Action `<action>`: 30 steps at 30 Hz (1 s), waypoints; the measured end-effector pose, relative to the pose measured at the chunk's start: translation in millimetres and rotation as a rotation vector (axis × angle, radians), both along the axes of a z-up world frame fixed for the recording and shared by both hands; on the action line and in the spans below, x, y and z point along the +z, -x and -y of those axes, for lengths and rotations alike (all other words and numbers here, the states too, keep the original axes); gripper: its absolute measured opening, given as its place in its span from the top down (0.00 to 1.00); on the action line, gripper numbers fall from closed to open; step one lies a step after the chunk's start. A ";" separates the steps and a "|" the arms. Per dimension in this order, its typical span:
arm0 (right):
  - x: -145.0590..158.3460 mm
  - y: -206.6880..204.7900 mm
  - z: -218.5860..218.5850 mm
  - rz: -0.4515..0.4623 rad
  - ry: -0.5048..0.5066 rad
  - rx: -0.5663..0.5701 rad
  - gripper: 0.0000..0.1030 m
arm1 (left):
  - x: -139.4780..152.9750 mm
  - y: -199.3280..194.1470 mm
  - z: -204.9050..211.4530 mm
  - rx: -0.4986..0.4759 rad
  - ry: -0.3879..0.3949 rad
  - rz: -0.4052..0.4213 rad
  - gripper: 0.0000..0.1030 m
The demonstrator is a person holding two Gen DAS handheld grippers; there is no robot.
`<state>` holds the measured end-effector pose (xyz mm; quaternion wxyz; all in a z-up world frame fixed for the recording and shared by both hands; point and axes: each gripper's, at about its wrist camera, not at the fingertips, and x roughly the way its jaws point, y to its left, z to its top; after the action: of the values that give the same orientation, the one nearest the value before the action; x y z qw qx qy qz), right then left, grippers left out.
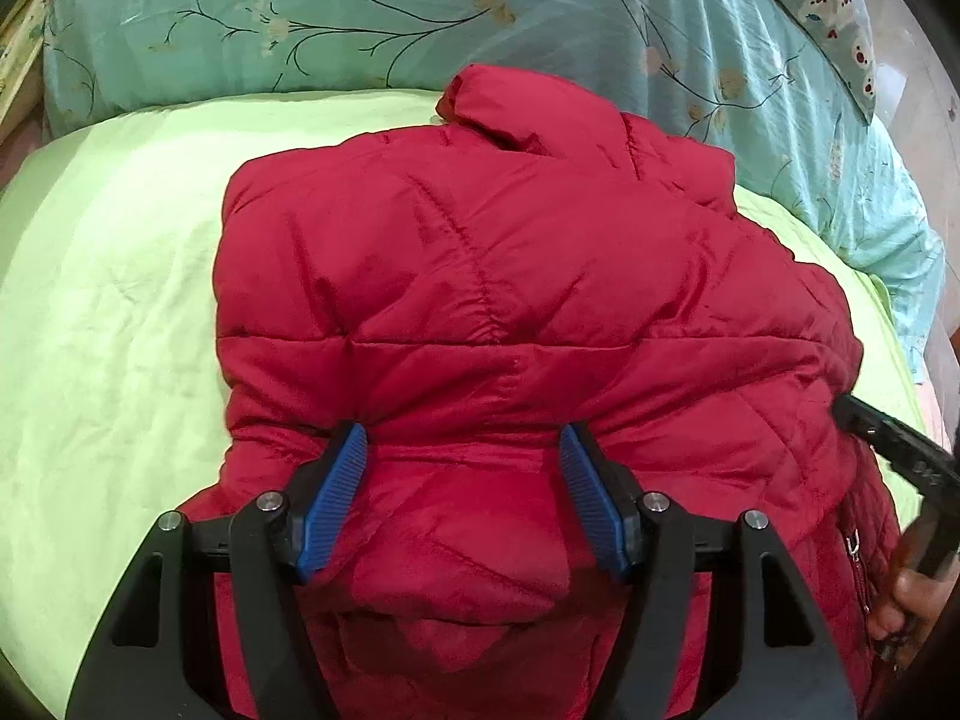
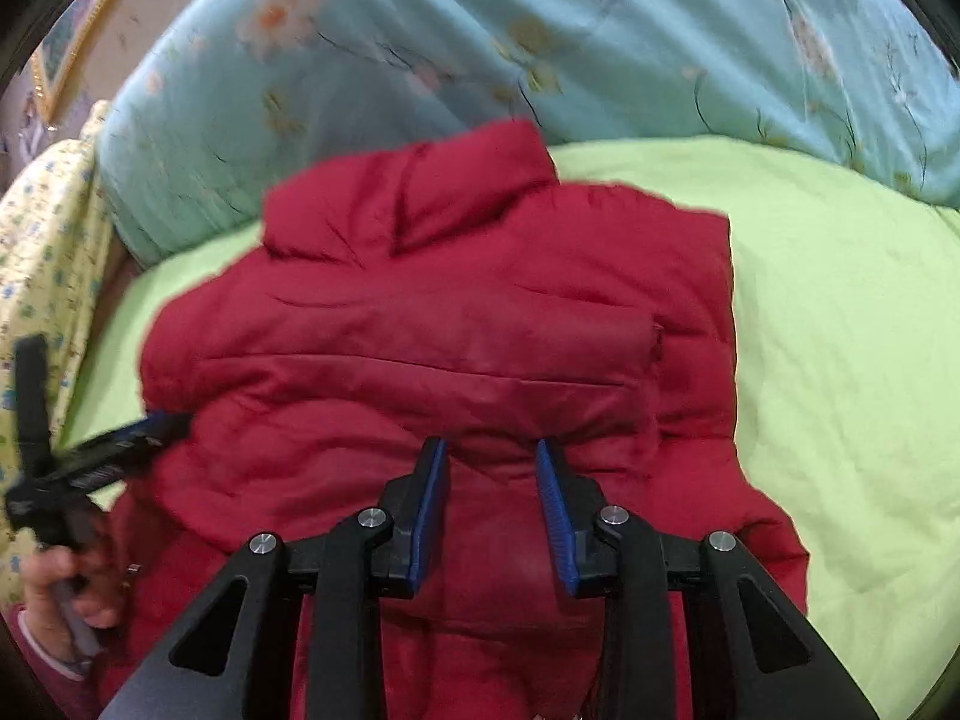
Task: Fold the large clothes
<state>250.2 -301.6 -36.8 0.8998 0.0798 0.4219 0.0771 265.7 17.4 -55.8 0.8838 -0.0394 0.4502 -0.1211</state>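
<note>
Over the near hem of the red puffer jacket (image 1: 480,276), we are hovering the left gripper (image 1: 465,444) with its blue pads (image 1: 333,501) wide apart and nothing between them but the padded cloth below. We are bringing the right gripper (image 2: 491,456) in beside it over the same hem, fingers also parted, a narrower gap, clamped on nothing. The jacket is lying flat on the green bedsheet (image 1: 108,300), sleeves seemingly tucked in, collar (image 1: 480,102) pointing away from us. We are judging it light but bulky, soft and springy, with a slick shell that will likely slide under the pads. So we are planning a deep pinch at the two hem corners, taking all layers. Beyond the collar, the floral quilt (image 1: 372,6) is bunching along the sheet's far edge.
</note>
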 end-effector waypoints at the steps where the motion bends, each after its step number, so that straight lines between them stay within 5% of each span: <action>1: -4.4 -2.1 0.5 -0.008 0.002 -0.001 0.69 | 1.4 2.1 -0.1 0.000 -0.002 0.002 0.35; 8: -17.2 -10.3 -4.4 -0.041 0.020 -0.015 0.69 | 33.8 20.2 -6.8 -0.018 0.067 0.071 0.36; 11: -20.6 -12.6 -5.6 -0.045 0.027 -0.013 0.68 | 41.0 12.4 0.6 -0.016 0.020 0.081 0.36; 16: -19.9 -13.6 -3.6 -0.046 0.012 -0.016 0.68 | 14.1 -13.2 12.5 -0.006 -0.063 -0.016 0.35; 25: 18.0 13.9 -21.0 0.069 0.001 0.031 0.66 | -0.8 -12.2 13.7 0.007 -0.080 -0.008 0.34; 30: -10.4 -7.0 -29.2 -0.033 0.060 0.028 0.66 | -0.3 -12.7 14.4 0.008 -0.086 -0.010 0.33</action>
<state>257.2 -272.3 -47.2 0.8936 0.0484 0.4398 0.0759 278.4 3.0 -56.1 0.8829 -0.0039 0.4592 -0.0982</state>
